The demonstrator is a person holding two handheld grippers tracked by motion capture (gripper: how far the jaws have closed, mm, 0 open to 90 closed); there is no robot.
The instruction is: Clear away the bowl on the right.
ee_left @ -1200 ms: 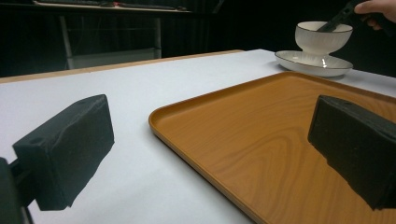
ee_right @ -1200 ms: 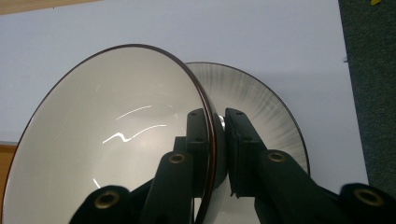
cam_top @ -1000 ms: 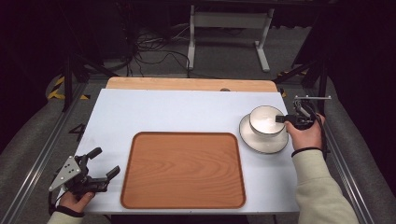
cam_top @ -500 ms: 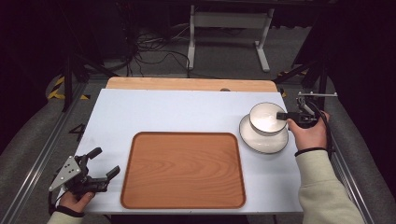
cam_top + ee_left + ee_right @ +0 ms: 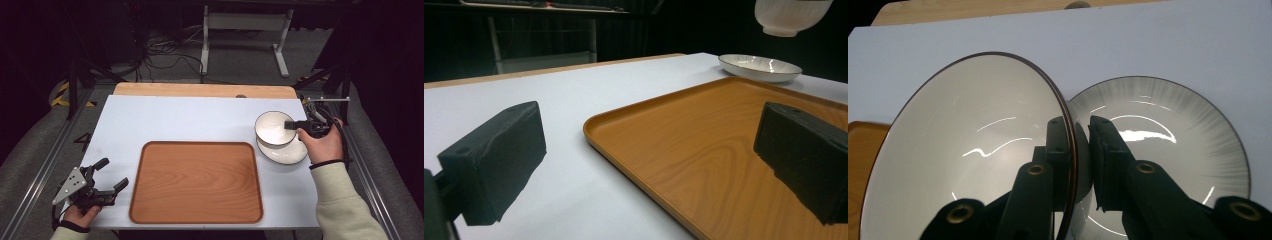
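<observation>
Right gripper (image 5: 1080, 150) clamps the rim of the white ceramic bowl (image 5: 973, 150) above the white saucer (image 5: 1168, 145); left gripper (image 5: 107, 182) gapes wide, holding nothing

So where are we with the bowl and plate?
Done: the right gripper has clamped the bowl by its rim and lifted it clear of the plate. In hand: the bowl hangs above the plate. Left: the tray holds nothing yet; the left gripper waits open beside it.
</observation>
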